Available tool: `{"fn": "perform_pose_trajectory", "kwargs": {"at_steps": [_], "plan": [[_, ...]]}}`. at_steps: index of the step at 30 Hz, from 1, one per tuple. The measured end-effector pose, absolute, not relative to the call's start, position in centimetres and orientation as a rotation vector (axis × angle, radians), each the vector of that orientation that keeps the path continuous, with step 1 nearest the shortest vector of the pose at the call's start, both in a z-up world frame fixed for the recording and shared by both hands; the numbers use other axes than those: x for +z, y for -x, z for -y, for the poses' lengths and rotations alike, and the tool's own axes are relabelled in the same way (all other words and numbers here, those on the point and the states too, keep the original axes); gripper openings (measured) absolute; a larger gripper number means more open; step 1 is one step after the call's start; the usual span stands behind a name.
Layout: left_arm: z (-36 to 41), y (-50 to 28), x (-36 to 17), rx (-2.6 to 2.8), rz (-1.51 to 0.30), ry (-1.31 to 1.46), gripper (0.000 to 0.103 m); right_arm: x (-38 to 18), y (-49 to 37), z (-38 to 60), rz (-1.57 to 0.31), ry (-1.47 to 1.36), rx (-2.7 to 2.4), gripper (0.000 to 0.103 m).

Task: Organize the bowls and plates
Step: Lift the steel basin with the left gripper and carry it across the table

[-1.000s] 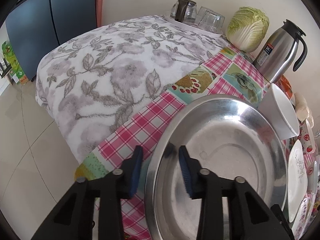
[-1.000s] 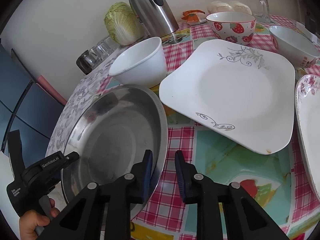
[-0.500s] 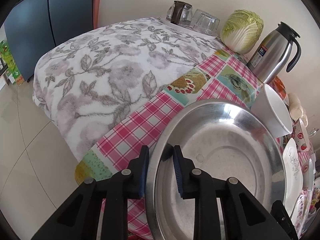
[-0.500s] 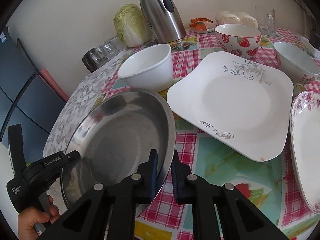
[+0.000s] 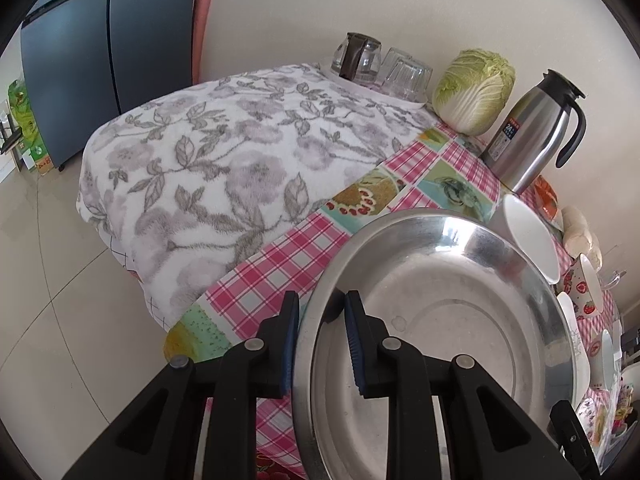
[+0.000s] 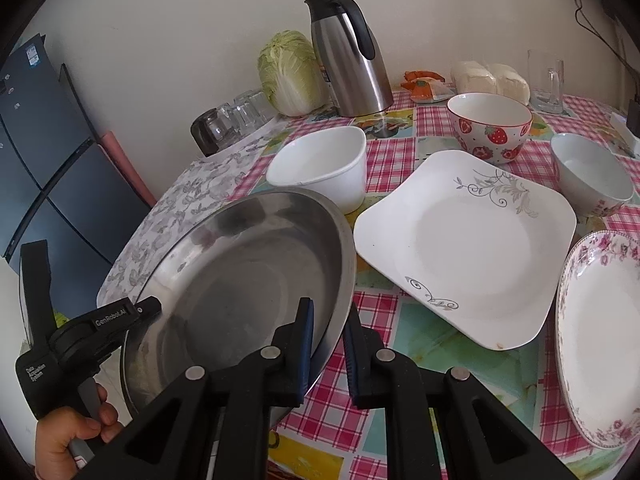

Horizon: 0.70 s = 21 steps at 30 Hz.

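A large round steel plate (image 5: 448, 312) (image 6: 240, 280) hangs tilted just above the checked tablecloth, gripped by both tools. My left gripper (image 5: 320, 320) is shut on its near-left rim, one pad inside and one outside. My right gripper (image 6: 329, 328) is shut on the plate's right rim in the same way. In the right wrist view the left gripper (image 6: 132, 312) and the hand holding it show at the lower left. A plain white bowl (image 6: 320, 166) stands just behind the plate, a square white plate (image 6: 464, 240) to its right.
A strawberry bowl (image 6: 490, 126), a white bowl (image 6: 592, 178) and a floral oval plate (image 6: 600, 340) lie to the right. A steel jug (image 6: 348, 52), a cabbage (image 5: 474, 90) and upturned glasses (image 5: 384, 66) line the wall. A floral blanket (image 5: 224, 160) covers the table's left end.
Both grippers have closed onto the steel plate's rim and lifted it a little off the cloth, tilting it up.
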<state>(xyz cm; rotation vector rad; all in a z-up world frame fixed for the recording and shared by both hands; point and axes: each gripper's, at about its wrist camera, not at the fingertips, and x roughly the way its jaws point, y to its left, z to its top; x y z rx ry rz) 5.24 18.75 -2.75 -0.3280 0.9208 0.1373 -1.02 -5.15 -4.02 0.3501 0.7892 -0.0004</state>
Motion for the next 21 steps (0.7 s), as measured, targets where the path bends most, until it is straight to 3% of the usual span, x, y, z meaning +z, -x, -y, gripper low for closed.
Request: {"fn": "perform_pose_trajectory", "kwargs": {"at_steps": [21], "plan": [[-10.0, -5.6, 6.3, -0.005, -0.771, 0.227, 0.024, 0.8, 3.4, 11.9, -0.605, -0.398, -0.093, 0.017]]}}
